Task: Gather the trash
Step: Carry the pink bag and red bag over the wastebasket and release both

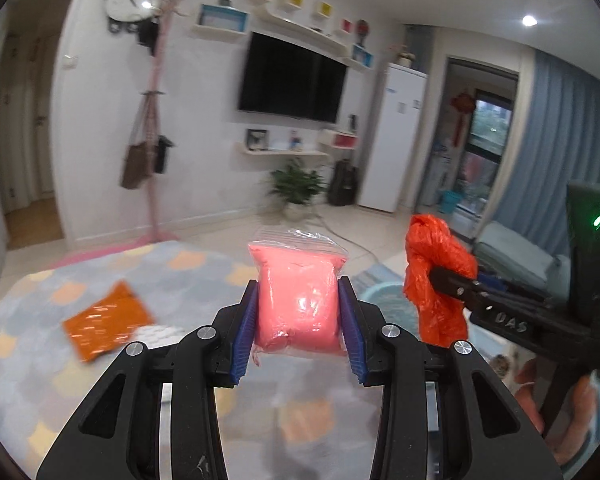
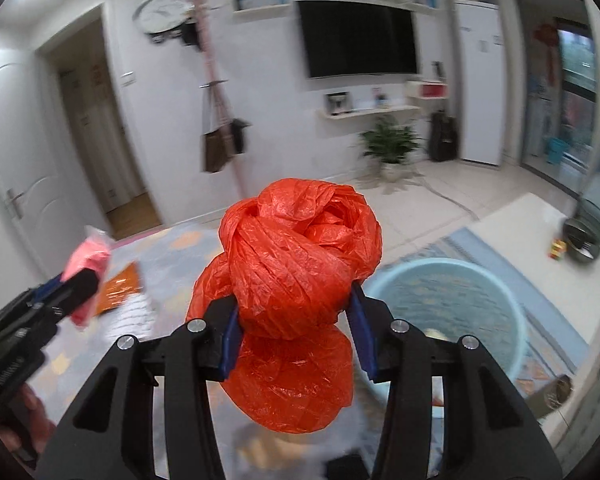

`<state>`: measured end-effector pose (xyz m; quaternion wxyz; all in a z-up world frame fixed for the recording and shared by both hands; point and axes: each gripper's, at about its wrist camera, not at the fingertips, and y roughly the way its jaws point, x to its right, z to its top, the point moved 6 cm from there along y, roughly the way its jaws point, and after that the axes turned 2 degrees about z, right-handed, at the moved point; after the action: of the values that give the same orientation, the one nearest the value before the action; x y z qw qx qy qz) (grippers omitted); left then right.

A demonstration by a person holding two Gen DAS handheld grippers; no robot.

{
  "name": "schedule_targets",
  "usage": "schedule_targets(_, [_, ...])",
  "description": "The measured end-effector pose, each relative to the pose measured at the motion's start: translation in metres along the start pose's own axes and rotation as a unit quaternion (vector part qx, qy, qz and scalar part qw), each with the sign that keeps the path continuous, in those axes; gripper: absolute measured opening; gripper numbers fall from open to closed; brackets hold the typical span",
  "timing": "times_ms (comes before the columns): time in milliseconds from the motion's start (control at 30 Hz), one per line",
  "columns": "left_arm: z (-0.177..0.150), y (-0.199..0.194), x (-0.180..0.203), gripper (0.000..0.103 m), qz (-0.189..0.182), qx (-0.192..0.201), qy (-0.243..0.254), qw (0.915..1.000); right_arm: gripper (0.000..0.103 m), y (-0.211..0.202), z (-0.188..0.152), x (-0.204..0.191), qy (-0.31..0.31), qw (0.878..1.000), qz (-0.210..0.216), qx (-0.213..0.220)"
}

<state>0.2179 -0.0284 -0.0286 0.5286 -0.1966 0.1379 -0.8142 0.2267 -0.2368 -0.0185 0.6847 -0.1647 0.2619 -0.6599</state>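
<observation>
My left gripper (image 1: 298, 310) is shut on a pink filled zip bag (image 1: 298, 292) and holds it above the patterned rug (image 1: 40, 380). My right gripper (image 2: 296, 312) is shut on a knotted orange plastic bag (image 2: 300, 264), held in the air to the left of a light blue bucket (image 2: 512, 300). The right gripper and the orange bag (image 1: 436, 276) also show at the right in the left wrist view. The left gripper with the pink bag (image 2: 90, 264) shows at the left in the right wrist view. An orange foil packet (image 1: 104, 320) lies on the rug; it also shows in the right wrist view (image 2: 120, 286).
A white low table (image 2: 540, 236) stands at the right with a small coloured cube (image 2: 558, 249) and a dark bowl (image 2: 580, 240). A pink coat stand (image 1: 154, 128), a wall TV (image 1: 292, 78), a potted plant (image 1: 298, 188) and a white fridge (image 1: 394, 136) line the far wall.
</observation>
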Motion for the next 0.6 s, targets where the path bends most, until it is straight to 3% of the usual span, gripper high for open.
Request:
schedule_targets(267, [0.006, 0.060, 0.063, 0.037, -0.064, -0.040, 0.016, 0.9970, 0.043, 0.008, -0.004, 0.099, 0.069, 0.995, -0.076, -0.013])
schedule_targets(600, [-0.007, 0.129, 0.117, 0.037, -0.107, -0.105, 0.045, 0.9877, 0.047, 0.058, -0.041, 0.176, 0.127, 0.980, -0.134, -0.078])
